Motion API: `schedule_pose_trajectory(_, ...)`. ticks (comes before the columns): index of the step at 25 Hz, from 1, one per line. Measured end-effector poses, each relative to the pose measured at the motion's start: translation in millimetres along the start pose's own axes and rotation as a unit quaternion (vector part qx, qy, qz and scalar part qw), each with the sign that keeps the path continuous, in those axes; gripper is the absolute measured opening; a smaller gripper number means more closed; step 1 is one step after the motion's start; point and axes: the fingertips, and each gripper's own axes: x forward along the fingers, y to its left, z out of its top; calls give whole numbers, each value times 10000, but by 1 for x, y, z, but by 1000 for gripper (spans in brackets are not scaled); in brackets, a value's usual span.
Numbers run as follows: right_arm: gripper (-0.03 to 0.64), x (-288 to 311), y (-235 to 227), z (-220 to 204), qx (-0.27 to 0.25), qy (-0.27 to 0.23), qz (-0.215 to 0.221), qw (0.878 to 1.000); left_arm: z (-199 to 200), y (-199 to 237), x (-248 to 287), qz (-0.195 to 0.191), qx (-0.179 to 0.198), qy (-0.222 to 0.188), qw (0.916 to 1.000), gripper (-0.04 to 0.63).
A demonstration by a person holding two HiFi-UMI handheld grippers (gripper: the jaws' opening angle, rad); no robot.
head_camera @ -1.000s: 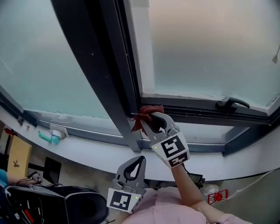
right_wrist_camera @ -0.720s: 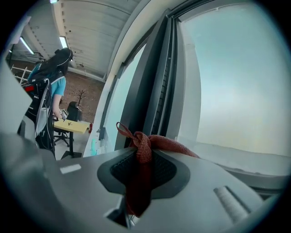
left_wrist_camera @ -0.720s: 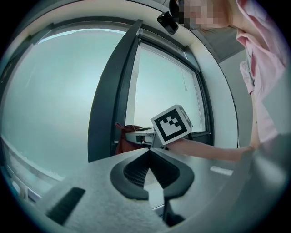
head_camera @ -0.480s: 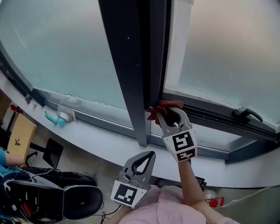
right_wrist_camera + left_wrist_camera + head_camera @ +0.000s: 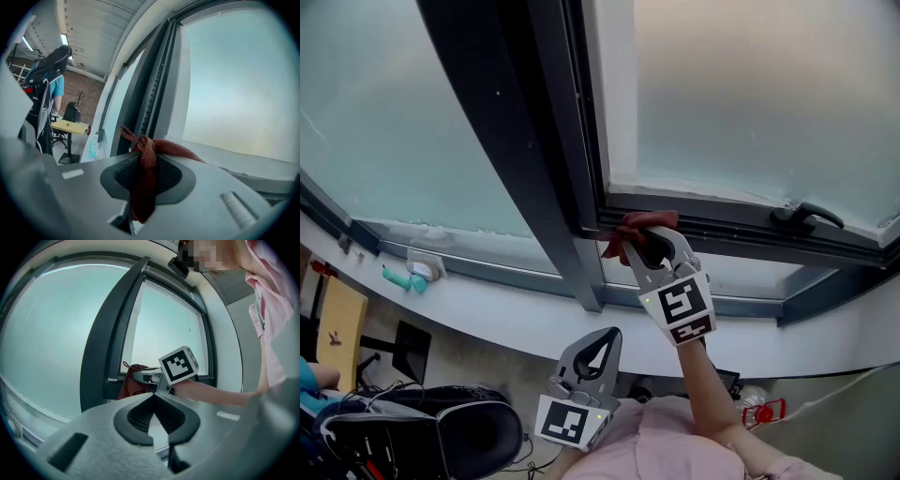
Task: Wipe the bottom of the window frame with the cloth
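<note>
- Cloth point(image 5: 639, 225) first, from the head view: a rust-red rag bunched at the tip of the right gripper point(image 5: 649, 246). It is pressed against the bottom rail of the window frame point(image 5: 731, 232), just beside the dark upright post point(image 5: 534, 159). The window handle point(image 5: 804, 217) sits well to the right along that rail. The left gripper point(image 5: 607, 336) hangs low near the person's body, well apart from the glass.
- Left gripper view: its jaws meet at the tips with nothing between them, so it looks idle. Beyond it, the rag shows against the frame's corner.
- Right gripper view: the jaws are clenched on the rag. A knotted tail pokes up past the tips, and a fold drapes off to the right over the jaw.
- To my eye the wipe is only starting at the rail's left end.
- Doing it well probably means clamping firmly and leaning the draped fold onto the rail, so fabric rather than jaw plastic meets the metal.
- The pass should then run rightward in one steady, level stroke.
- The wad is small, so overlapping strokes seem wise, and the handle could snag the loose tail.
</note>
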Motion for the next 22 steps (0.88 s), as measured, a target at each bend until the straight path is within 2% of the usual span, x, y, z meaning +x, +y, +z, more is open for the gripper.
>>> schedule_pose_trajectory(8, 75, -22, -21, -8, 77, -27, -163, 9998, -4, -23, 14, -247, -18, 53, 9997, -3)
schedule_pose_trajectory(22, 75, -45, -41, -16, 177, -80, -243, 9995, -6, -43, 21, -259, -26, 43, 9997, -3)
